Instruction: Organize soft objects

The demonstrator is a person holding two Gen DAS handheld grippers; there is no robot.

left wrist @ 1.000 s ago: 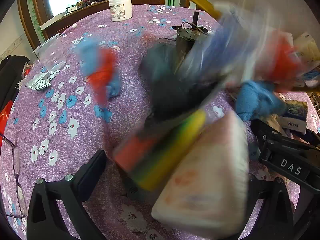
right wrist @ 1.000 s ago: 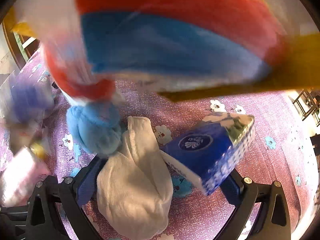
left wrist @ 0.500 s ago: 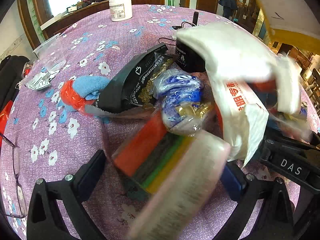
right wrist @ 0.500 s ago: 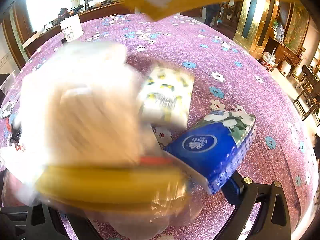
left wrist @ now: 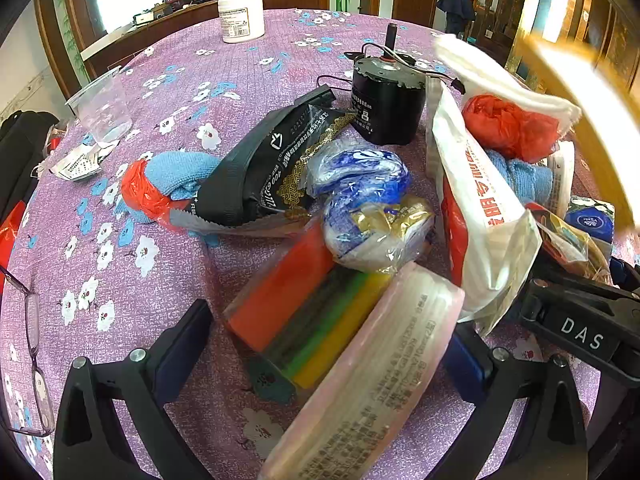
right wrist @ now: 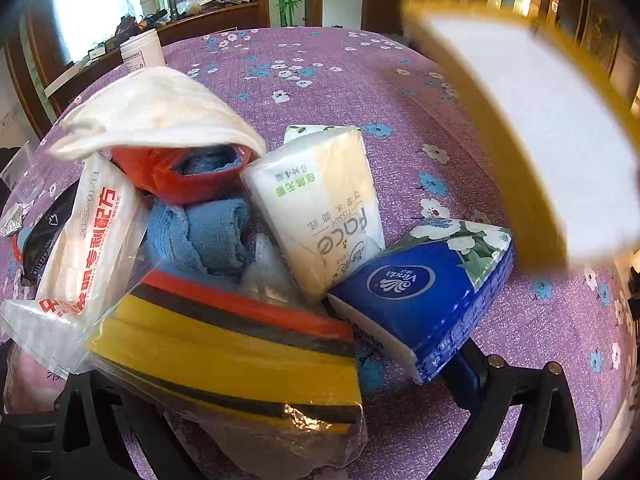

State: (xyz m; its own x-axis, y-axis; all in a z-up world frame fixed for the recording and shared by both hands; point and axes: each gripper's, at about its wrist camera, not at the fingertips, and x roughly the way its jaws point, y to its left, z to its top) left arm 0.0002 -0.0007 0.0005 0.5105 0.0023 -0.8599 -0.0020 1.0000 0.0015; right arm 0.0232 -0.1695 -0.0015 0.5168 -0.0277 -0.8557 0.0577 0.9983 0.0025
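Observation:
A heap of soft things lies on the purple flowered tablecloth (left wrist: 120, 264). In the left wrist view my open left gripper (left wrist: 328, 344) straddles a pack of coloured sponges (left wrist: 304, 304) and a pink packet (left wrist: 376, 384), touching neither. Beyond lie a black pouch (left wrist: 272, 160), a blue-and-gold bag (left wrist: 368, 208), a white bag with red print (left wrist: 480, 208) and a blue cloth (left wrist: 176, 168). In the right wrist view my open right gripper (right wrist: 280, 392) has a bagged sponge pack (right wrist: 224, 352) between its fingers, with a white tissue pack (right wrist: 320, 208), a blue tissue pack (right wrist: 424, 288), a blue towel (right wrist: 208, 232) and a white cloth (right wrist: 160, 116).
A blurred yellow-edged board (right wrist: 532, 140) hangs at the upper right in both views. A black motor (left wrist: 384, 100), a white tub (left wrist: 240, 16), a clear cup (left wrist: 104, 108) and spectacles (left wrist: 36, 360) stand on the table. The right gripper's body (left wrist: 580, 328) is beside the heap.
Objects that were falling in a blur have come to rest in a heap. The yellow-edged board has moved up and to the right. Both grippers have stayed where they were.

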